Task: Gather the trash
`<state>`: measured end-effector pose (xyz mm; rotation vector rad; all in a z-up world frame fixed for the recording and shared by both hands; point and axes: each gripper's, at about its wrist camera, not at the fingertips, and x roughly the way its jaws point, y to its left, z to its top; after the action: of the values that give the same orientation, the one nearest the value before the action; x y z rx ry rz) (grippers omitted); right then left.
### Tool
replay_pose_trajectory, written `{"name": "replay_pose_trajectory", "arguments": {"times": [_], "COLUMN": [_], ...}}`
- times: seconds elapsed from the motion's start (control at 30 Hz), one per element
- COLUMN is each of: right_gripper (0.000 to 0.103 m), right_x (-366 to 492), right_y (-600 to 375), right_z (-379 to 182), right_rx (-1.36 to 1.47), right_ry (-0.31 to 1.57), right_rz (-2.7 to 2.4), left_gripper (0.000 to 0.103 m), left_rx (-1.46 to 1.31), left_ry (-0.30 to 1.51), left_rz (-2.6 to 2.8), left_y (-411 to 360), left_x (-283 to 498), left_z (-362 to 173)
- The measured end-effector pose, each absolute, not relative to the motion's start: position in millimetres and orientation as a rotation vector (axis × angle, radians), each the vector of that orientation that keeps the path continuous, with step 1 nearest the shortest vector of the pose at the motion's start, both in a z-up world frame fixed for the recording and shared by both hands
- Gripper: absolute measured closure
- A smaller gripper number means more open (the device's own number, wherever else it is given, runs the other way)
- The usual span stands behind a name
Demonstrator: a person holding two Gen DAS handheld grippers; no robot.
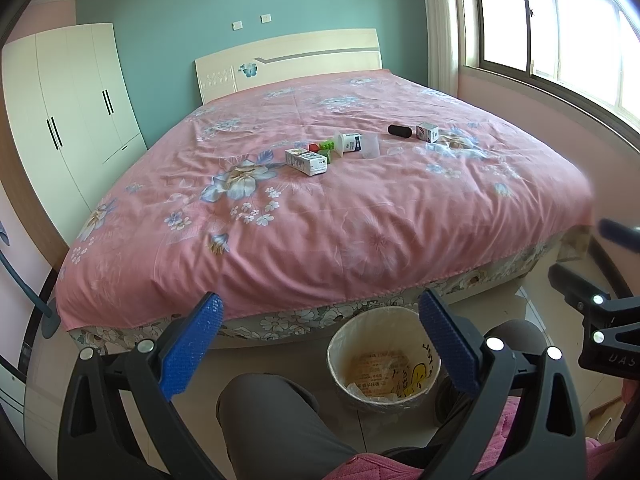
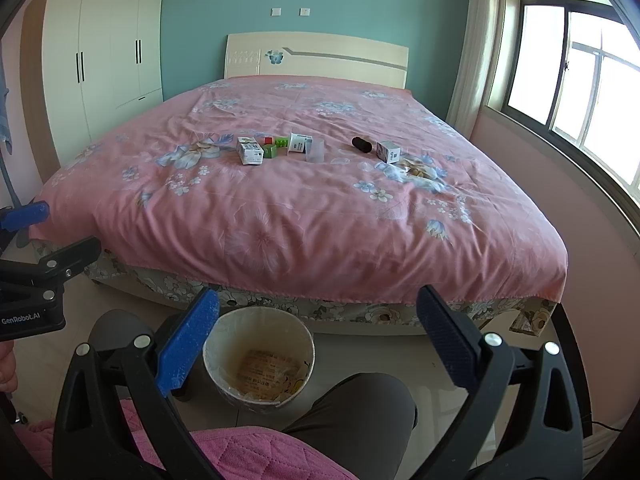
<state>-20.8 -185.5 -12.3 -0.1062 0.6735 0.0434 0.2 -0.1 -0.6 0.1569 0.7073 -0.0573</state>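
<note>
Trash lies scattered in a loose row across the middle of the bed (image 2: pixel 304 216), on a pink floral cover, well ahead of both grippers. From the left end of the row: a white carton (image 2: pixel 249 151) lying flat, a small red block (image 2: pixel 268 140) and a green block (image 2: pixel 270 151) just beside it, a green ridged piece (image 2: pixel 282 143), a white cup (image 2: pixel 298 143) on its side, and a clear plastic cup (image 2: pixel 315 151) touching or nearly touching that cup. Farther right, set apart from that cluster, a black cylinder (image 2: pixel 361 145) lies next to a second small white box (image 2: pixel 388 151).

Both grippers hang low at the foot of the bed, above the floor and the person's grey-trousered knees. The left gripper (image 1: pixel 320 344) has its blue-padded fingers (image 1: pixel 192 348) spread wide with nothing between them. The right gripper (image 2: pixel 318 344) likewise stands wide apart and holds nothing. A round waste bin (image 2: pixel 258 364) lined with clear plastic stands on the floor just below the fingers, between the person's legs and the bed's edge; some paper lies at its bottom. None of the trash on the bed is near any finger.
</note>
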Motion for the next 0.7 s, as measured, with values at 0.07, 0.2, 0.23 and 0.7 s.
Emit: {"name": "replay_pose_trajectory", "arguments": {"times": [0.07,0.2,0.23,0.7], "right_gripper": [0.007,0.007,0.007,0.007], "right_x": [-20.0,-19.7,-19.6,14.0], "right_y": [-186.2,-185.9,-185.9,-198.3], "right_z": [-11.7,-11.8,-11.8,4.9], "right_rx": [-0.106,-0.106,-0.106,-0.106], "right_ry": [0.674,0.674,0.674,0.666], "right_rz": [0.044,0.044,0.043,0.034], "left_gripper": [0.003,0.003,0.003,0.003], "left_rx": [0.156,0.157,0.159,0.151], "left_ry": [0.707,0.709,0.710,0.709], "left_rz": [-0.058,-0.057,-0.058,-0.076], "left_y": [0.0,0.0,0.0,4.5], "left_x": [0.2,0.4,0.5,36.8], "left_z": [-0.6,-0.6,-0.6,4.1]}}
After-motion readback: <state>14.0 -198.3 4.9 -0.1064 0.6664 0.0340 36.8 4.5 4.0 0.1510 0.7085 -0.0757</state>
